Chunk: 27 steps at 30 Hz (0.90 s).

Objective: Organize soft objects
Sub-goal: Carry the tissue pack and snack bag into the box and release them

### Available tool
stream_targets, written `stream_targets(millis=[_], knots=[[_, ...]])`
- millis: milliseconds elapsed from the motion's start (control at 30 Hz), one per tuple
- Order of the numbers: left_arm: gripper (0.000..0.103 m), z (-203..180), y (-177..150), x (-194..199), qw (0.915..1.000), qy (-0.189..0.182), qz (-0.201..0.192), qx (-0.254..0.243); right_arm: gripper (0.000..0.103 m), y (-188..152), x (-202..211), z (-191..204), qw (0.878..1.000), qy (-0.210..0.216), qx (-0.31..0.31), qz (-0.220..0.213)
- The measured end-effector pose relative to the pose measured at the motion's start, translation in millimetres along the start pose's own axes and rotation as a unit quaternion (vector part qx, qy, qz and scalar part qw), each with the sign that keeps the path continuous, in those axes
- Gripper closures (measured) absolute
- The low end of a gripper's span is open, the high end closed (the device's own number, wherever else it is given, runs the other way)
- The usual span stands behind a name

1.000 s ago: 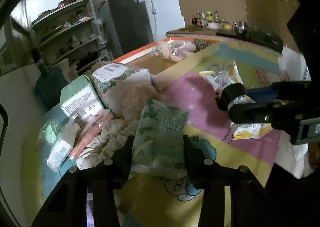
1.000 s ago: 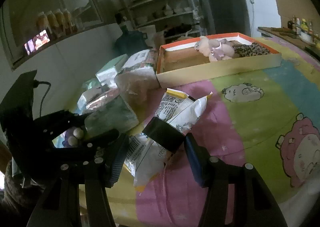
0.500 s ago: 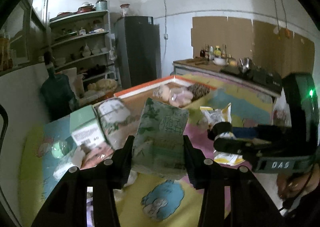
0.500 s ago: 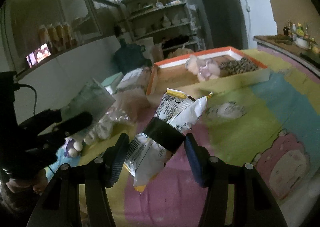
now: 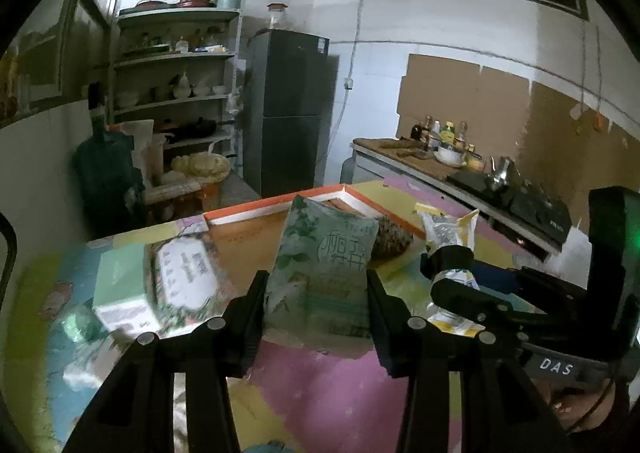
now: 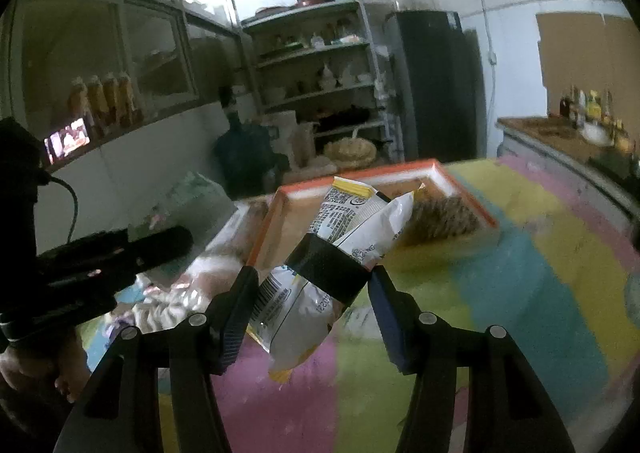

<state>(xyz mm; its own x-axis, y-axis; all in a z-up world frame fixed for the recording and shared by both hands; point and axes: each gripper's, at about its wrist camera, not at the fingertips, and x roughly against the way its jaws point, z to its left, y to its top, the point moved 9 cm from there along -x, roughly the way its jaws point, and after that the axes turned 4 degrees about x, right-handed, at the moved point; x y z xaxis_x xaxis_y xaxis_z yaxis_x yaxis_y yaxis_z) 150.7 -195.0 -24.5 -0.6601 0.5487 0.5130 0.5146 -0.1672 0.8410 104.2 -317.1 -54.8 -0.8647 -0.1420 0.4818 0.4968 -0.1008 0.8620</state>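
Standing upright in left claw (image 5: 316,295): green packet (image 5: 322,273); long axis vertical

Left gripper (image 5: 316,293) jaws clamped; right gripper (image 6: 312,293) jaws clamped, both raised.

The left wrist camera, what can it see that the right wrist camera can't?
Only the left wrist view shows the green tissue pack held in the left gripper, face on.

Only the right wrist view shows a small lit screen on the ledge.

Both show the white and yellow snack bag in the right gripper, the orange-rimmed box and the dark fridge.
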Motion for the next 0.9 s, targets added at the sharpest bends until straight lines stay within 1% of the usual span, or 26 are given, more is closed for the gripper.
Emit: stream_targets(millis=[200, 367, 633, 800, 900], knots=[[0.057, -2.5, 24.6, -35.0, 0.999, 0.004, 0.007, 0.044, 0.045, 31.3, -11.2, -24.1, 1.0, -0.003, 0.016, -0.007], [0.057, 2.5, 35.6, -64.1, 0.9973, 0.017, 0.014, 0.07, 0.045, 56.6, -28.4, -46.8, 1.0, -0.004, 0.019, -0.005], [0.057, 17.2, 32.2, -107.4, 0.9926, 0.047, 0.042, 0.104, 0.045, 88.6, -62.8, -80.8, 1.0, -0.016, 0.026, 0.002], [0.057, 29.1, 19.8, -129.1, 0.9883, 0.063, 0.063, 0.124, 0.045, 91.0, -94.4, -93.8, 0.999, -0.021, 0.032, 0.027], [0.057, 33.5, 14.0, -137.5, 0.9871, 0.072, 0.069, 0.125, 0.045, 88.9, -113.6, -99.1, 0.998, -0.017, 0.031, 0.043]])
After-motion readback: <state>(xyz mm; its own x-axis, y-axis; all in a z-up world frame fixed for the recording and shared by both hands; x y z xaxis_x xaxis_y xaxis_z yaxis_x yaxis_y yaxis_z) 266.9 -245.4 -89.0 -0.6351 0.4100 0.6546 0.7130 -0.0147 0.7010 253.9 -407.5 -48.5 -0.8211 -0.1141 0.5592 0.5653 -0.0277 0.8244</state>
